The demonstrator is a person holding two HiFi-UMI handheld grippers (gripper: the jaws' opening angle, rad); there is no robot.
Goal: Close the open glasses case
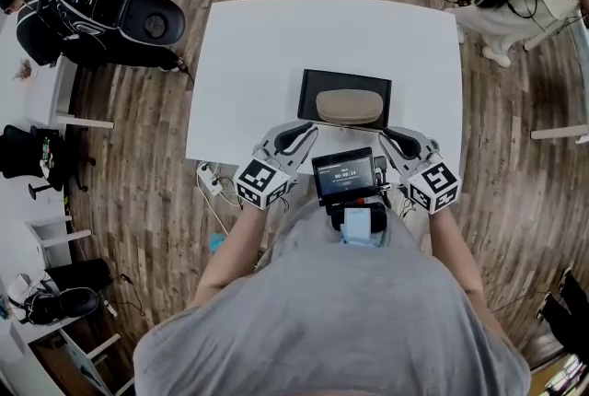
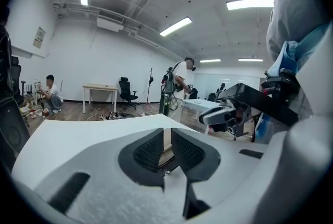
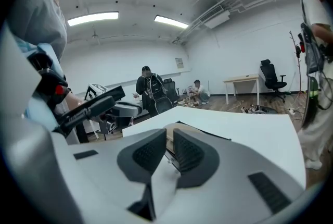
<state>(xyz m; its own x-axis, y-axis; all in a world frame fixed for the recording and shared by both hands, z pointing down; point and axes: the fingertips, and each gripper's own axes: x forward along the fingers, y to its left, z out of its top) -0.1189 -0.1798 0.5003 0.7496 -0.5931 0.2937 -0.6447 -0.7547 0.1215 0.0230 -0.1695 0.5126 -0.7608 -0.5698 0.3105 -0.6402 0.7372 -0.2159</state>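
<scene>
your tan, smooth, rounded glasses case (image 1: 350,107) lies in a flat black rectangular tray (image 1: 313,81) on the white table (image 1: 276,44), just ahead of both tools. your left gripper (image 1: 299,134) and right gripper (image 1: 398,139) each hold their ribbed dark pads (image 2: 148,150) slightly apart, gripping nothing. only the head view shows the whole case.

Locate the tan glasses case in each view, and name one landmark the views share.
Head view: the glasses case lies mid-table on a black tray.
Left gripper view: only a tan sliver shows through the jaw gap, likely the case.
Right gripper view: the case sits just above the jaws, near centre.
Shared landmark: the white table.
</scene>
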